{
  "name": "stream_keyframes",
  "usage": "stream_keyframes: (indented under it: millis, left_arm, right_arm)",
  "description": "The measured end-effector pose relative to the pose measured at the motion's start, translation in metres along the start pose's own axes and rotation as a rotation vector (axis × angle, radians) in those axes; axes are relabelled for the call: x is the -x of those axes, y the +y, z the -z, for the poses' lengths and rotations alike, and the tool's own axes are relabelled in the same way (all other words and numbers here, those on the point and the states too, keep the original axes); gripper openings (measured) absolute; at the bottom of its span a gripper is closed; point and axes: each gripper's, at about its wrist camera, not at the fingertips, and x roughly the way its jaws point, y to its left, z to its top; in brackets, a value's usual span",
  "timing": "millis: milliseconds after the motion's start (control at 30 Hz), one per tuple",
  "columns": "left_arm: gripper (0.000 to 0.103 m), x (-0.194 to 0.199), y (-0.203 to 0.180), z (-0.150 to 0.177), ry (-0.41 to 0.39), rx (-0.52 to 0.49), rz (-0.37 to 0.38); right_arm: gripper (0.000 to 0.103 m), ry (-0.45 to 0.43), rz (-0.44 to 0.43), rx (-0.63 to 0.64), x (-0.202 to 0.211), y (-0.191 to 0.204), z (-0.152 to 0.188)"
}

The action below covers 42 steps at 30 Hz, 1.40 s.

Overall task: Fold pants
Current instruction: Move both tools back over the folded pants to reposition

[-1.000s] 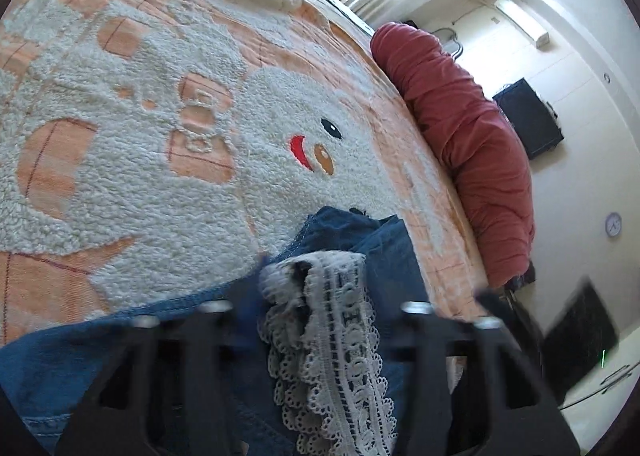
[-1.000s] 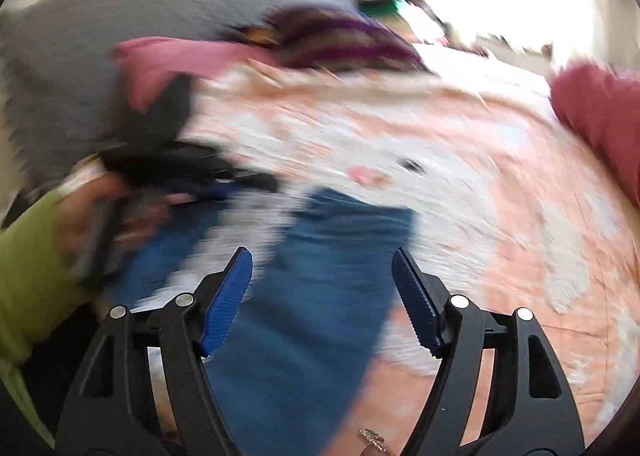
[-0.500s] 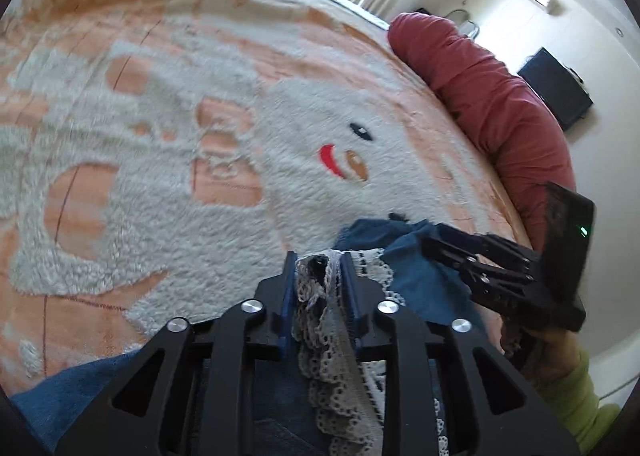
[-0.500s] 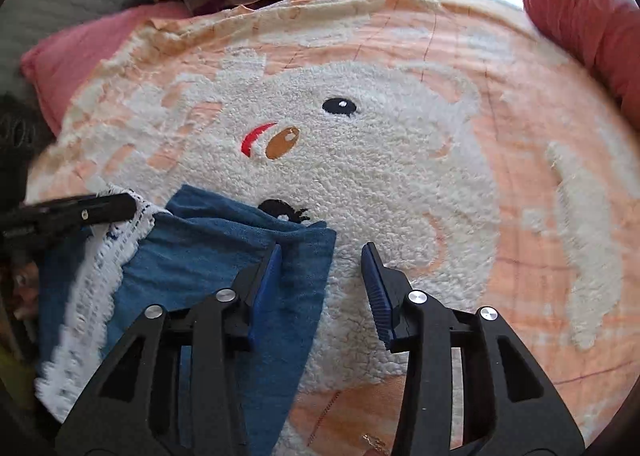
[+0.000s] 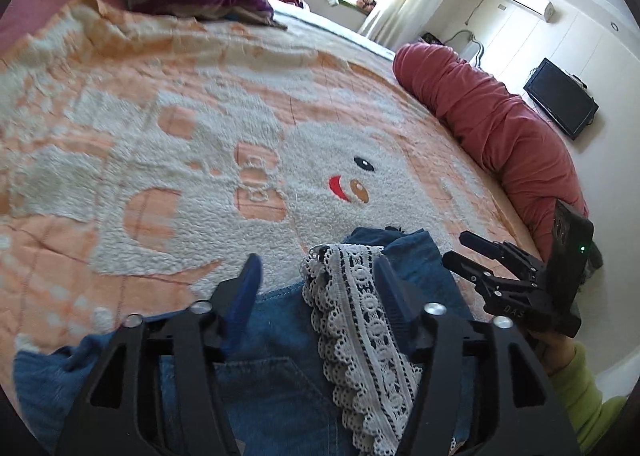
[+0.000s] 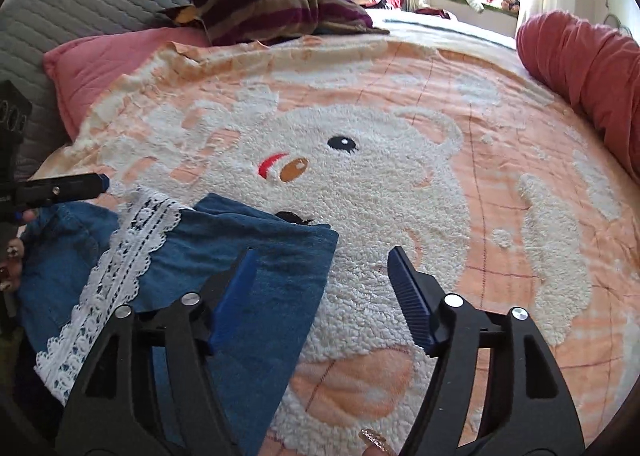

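Observation:
Blue denim pants (image 5: pixel 280 368) with a white lace strip (image 5: pixel 352 320) lie folded on the bed. My left gripper (image 5: pixel 318 276) is open just above them, the lace strip between its fingers. In the right wrist view the pants (image 6: pixel 248 280) lie at lower left with the lace (image 6: pixel 120 256) along them. My right gripper (image 6: pixel 322 268) is open over the pants' right edge, empty. The right gripper (image 5: pixel 480 256) also shows in the left view; the left gripper's finger (image 6: pixel 72 186) shows at the left of the right view.
An orange and white fleece blanket (image 6: pixel 400 176) with a bear face covers the bed. A red rolled quilt (image 5: pixel 500 128) lies along the right side. A striped pillow (image 6: pixel 272 8) and pink pillow (image 6: pixel 92 60) lie at the head.
My left gripper was shut on the lace and denim half a second ago and has opened, leaving them on the bed. My right gripper has opened wider and pulled back slightly.

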Motion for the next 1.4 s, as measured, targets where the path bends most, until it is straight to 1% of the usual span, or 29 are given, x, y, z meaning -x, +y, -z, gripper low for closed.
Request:
stream_keyframes:
  millis: [33,67,133,167,233,300,467,700,767,800,833,867,900,967,1000,1167,1233,1367,1400]
  left_arm:
    - [0.073,0.005,-0.001,0.003,-0.009,0.0,-0.008]
    - [0.073,0.008,-0.003,0.005,-0.016,0.002,-0.011]
    - [0.083,0.017,-0.004,0.01,-0.027,0.01,-0.02]
    - [0.084,0.021,-0.005,0.013,-0.034,0.011,-0.026]
    - [0.086,0.03,-0.008,0.02,-0.042,0.002,-0.044]
    - [0.091,0.035,-0.01,0.027,-0.039,0.0,-0.05]
    - [0.091,0.048,-0.016,0.055,0.001,0.013,-0.021]
    - [0.09,0.061,-0.015,0.091,0.061,0.086,0.031]
    - [0.089,0.064,-0.021,0.1,0.078,0.086,0.044]
    - [0.089,0.065,-0.024,0.104,0.087,0.086,0.048]
    - [0.087,0.065,-0.026,0.107,0.095,0.09,0.052]
    - [0.085,0.064,-0.028,0.11,0.107,0.099,0.062]
    - [0.08,0.062,-0.03,0.114,0.124,0.111,0.081]
    - [0.077,0.059,-0.031,0.119,0.14,0.13,0.097]
    - [0.073,0.057,-0.034,0.122,0.153,0.133,0.099]
    - [0.072,0.042,-0.038,0.129,0.195,0.172,0.077]
    - [0.072,0.036,-0.039,0.13,0.196,0.183,0.062]
    - [0.072,0.028,-0.045,0.132,0.179,0.159,0.016]
    - [0.057,0.027,-0.047,0.132,0.172,0.145,-0.006]
  right_arm:
    - [0.065,-0.009,-0.006,-0.003,0.003,0.0,0.0]
    - [0.067,-0.016,-0.014,-0.007,0.006,0.0,0.0]
    - [0.072,-0.033,-0.024,-0.008,0.014,0.002,0.0]
    - [0.075,-0.044,-0.022,-0.006,0.017,0.003,0.0]
    - [0.077,-0.062,-0.02,0.004,0.027,0.007,0.001]
    - [0.079,-0.083,-0.028,0.012,0.037,0.011,0.002]
    - [0.08,-0.111,-0.057,0.023,0.061,0.022,0.017]
    - [0.08,-0.088,-0.098,0.064,0.084,0.041,0.049]
    - [0.079,-0.094,-0.124,0.08,0.092,0.047,0.053]
    - [0.075,-0.097,-0.139,0.094,0.096,0.051,0.055]
    - [0.073,-0.095,-0.149,0.104,0.098,0.054,0.057]
    - [0.072,-0.089,-0.162,0.112,0.099,0.057,0.059]
    - [0.071,-0.081,-0.176,0.124,0.101,0.061,0.063]
    - [0.068,-0.071,-0.186,0.142,0.102,0.066,0.068]
    - [0.068,-0.068,-0.191,0.145,0.103,0.067,0.071]
    - [0.068,-0.05,-0.208,0.16,0.105,0.075,0.081]
    - [0.068,-0.032,-0.207,0.161,0.102,0.075,0.084]
    - [0.068,-0.006,-0.192,0.16,0.095,0.076,0.089]
    - [0.068,-0.003,-0.191,0.162,0.095,0.077,0.09]
